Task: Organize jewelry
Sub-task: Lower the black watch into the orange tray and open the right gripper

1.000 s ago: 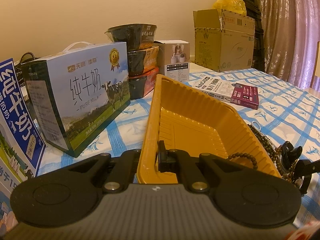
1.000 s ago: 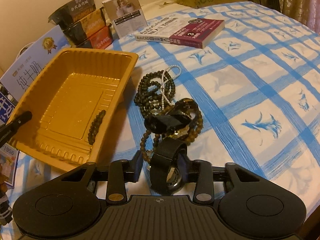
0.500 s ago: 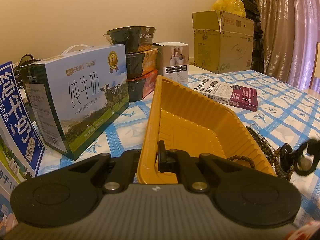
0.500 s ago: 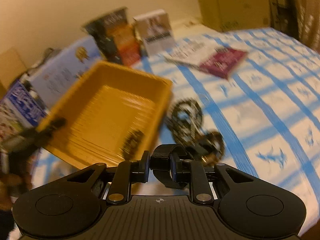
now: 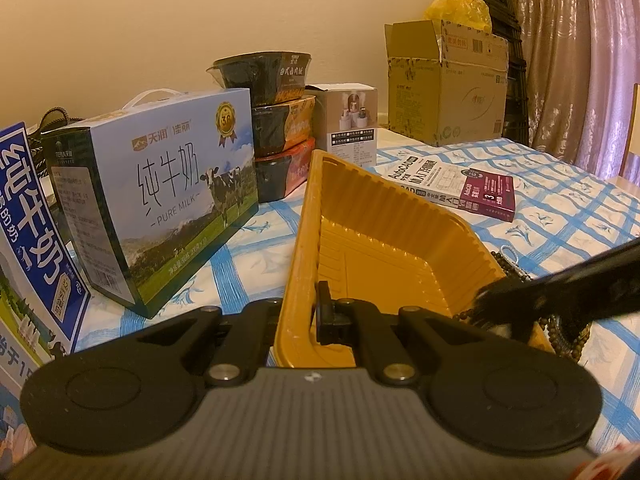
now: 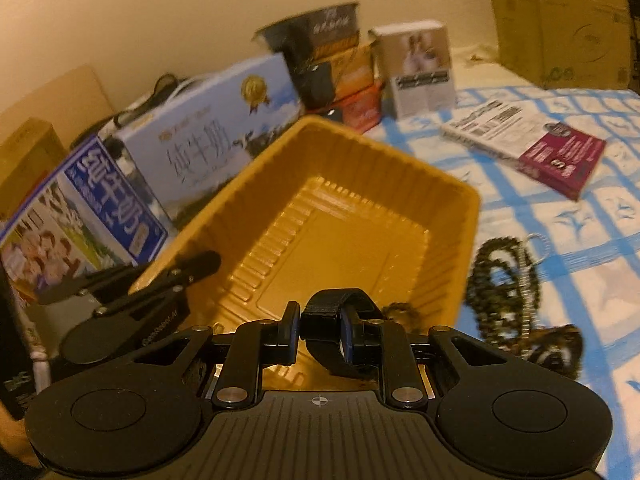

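- Right tongs (image 6: 320,330): clamped on a black watch (image 6: 340,312), wide strap looped up between the fingers, dial barely visible behind the right finger.
- Watch is held in the air over the near rim of the yellow tray (image 6: 332,208); not touching the tray floor as far as I can tell.
- Left tongs (image 5: 320,312): pinched on the tray's near wall, one finger inside, one outside. Tray is tilted, left side up.
- Tray: ribbed yellow plastic, rectangular. One dark bead bracelet (image 6: 398,312) lies inside at the near right corner, partly hidden by the right tongs.
- Bead pile (image 6: 504,276): dark green-brown bead strands plus a thin silver chain, on the cloth just right of the tray. View is motion-blurred, can't separate the pieces.
- From the left wrist view the right tongs (image 5: 532,300) reach in from the right over the tray's right corner.
- Desk (image 5: 560,216): white cloth with blue checks and small blue bird prints.
- On the desk: milk carton box (image 5: 160,204) with a cow picture left of the tray, a second blue milk box (image 5: 28,220) at far left, three stacked noodle bowls (image 5: 276,120), a small white product box (image 5: 352,120), a book (image 5: 460,188) with a maroon cover.
- Room: open cardboard box (image 5: 448,84) at the back, plain cream wall, pinkish curtain (image 5: 580,60) on the right.
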A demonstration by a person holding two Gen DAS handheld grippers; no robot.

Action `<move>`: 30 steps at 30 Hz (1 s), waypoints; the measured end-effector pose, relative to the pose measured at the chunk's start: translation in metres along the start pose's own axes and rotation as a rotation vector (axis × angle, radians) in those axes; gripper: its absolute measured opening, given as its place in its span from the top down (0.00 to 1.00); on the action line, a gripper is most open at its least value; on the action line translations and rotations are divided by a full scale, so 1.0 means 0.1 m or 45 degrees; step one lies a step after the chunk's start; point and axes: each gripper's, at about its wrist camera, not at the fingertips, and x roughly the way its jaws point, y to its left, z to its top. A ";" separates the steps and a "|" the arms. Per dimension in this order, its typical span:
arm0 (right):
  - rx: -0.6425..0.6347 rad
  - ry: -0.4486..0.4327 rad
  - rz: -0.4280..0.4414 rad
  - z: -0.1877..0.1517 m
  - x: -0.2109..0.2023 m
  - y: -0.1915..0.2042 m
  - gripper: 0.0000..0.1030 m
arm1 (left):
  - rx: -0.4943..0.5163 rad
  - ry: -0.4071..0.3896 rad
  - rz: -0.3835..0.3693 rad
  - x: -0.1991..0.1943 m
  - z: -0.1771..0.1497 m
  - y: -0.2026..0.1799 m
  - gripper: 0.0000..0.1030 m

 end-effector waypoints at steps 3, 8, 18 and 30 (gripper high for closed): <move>-0.003 0.026 -0.010 -0.04 0.14 0.02 0.80 | 0.000 0.001 0.001 0.00 0.00 0.00 0.96; -0.014 -0.017 -0.002 -0.02 0.16 0.02 0.79 | -0.002 0.010 0.001 0.00 -0.01 -0.01 0.96; 0.012 -0.158 -0.020 0.11 -0.29 -0.10 0.68 | -0.013 0.006 0.003 0.00 -0.04 -0.01 0.96; 0.191 -0.040 -0.344 -0.57 -0.89 -0.96 0.65 | -0.012 0.007 0.009 0.01 -0.04 -0.01 0.96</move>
